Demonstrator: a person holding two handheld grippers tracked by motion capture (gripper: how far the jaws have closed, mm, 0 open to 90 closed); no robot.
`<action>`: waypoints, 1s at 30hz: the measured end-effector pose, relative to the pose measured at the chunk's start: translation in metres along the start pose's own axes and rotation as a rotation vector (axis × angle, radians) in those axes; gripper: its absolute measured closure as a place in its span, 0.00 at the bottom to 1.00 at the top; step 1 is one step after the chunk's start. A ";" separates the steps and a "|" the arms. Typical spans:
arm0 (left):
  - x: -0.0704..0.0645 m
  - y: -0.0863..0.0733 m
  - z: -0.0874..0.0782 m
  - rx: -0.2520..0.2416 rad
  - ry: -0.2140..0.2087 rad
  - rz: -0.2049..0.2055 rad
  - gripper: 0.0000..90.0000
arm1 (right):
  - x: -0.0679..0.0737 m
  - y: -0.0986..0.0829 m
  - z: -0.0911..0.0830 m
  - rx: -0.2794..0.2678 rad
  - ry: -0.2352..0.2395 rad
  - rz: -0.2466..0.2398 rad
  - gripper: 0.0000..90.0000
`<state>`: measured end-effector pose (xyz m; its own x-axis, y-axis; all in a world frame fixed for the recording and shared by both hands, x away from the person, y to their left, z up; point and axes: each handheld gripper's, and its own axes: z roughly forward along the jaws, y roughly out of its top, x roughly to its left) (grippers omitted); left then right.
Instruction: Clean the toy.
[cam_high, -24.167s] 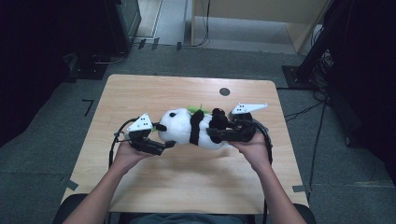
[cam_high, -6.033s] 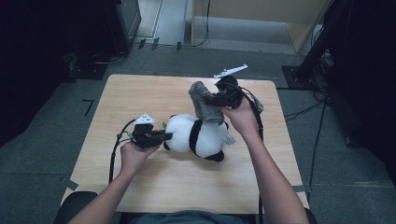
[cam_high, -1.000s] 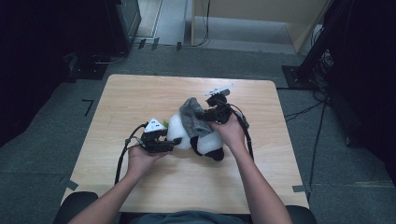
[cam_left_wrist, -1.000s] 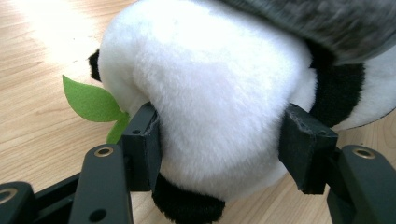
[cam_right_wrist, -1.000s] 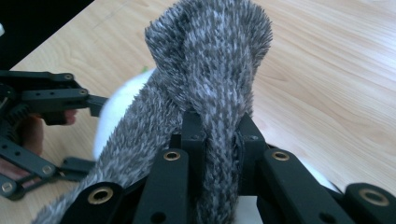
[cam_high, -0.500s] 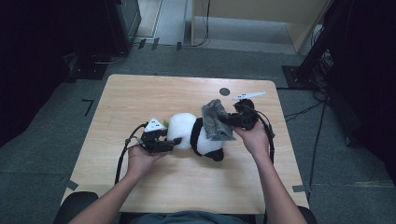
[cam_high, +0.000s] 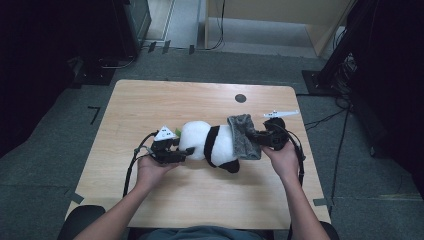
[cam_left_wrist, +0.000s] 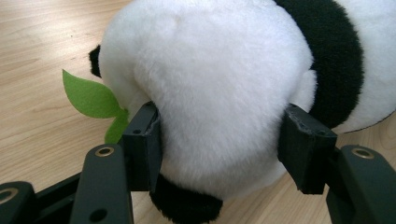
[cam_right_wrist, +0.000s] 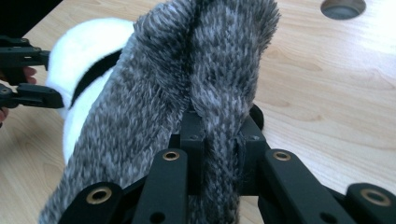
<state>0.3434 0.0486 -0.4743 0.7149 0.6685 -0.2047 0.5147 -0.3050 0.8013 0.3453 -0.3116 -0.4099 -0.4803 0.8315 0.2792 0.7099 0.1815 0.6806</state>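
Note:
A black-and-white panda plush (cam_high: 207, 142) lies on its side in the middle of the wooden table (cam_high: 150, 105), with a green felt leaf (cam_left_wrist: 91, 100) at its head. My left gripper (cam_high: 182, 150) clamps the white head (cam_left_wrist: 210, 93), one jaw pressed into the fur on each side. A grey knitted cloth (cam_high: 243, 136) drapes over the panda's right end. My right gripper (cam_high: 262, 137) is shut on a fold of that cloth (cam_right_wrist: 187, 84). The right gripper view also takes in the panda (cam_right_wrist: 88, 51) and the left gripper (cam_right_wrist: 53, 79) beyond the cloth.
A round dark hole (cam_high: 240, 98) is set in the table behind the panda, also in the right gripper view (cam_right_wrist: 343, 7). Bare wood lies in front of and behind the plush. Cables trail from both grippers toward the near edge.
My right gripper has carried the grey cloth rightward and down, from above the panda's middle to its right end. The left gripper has stayed on the head.

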 end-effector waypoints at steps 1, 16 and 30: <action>0.000 0.000 0.000 -0.001 0.000 0.000 0.43 | -0.001 -0.001 0.000 0.000 0.000 0.001 0.87; -0.001 0.001 -0.002 0.001 0.005 -0.027 0.44 | -0.008 0.005 0.014 -0.002 -0.033 0.022 0.88; 0.000 -0.002 -0.002 -0.016 0.001 -0.015 0.43 | 0.050 0.040 -0.005 -0.077 0.104 -0.101 0.88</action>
<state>0.3413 0.0505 -0.4742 0.7067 0.6735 -0.2168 0.5181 -0.2840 0.8068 0.3469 -0.2659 -0.3657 -0.6008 0.7516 0.2724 0.6156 0.2176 0.7574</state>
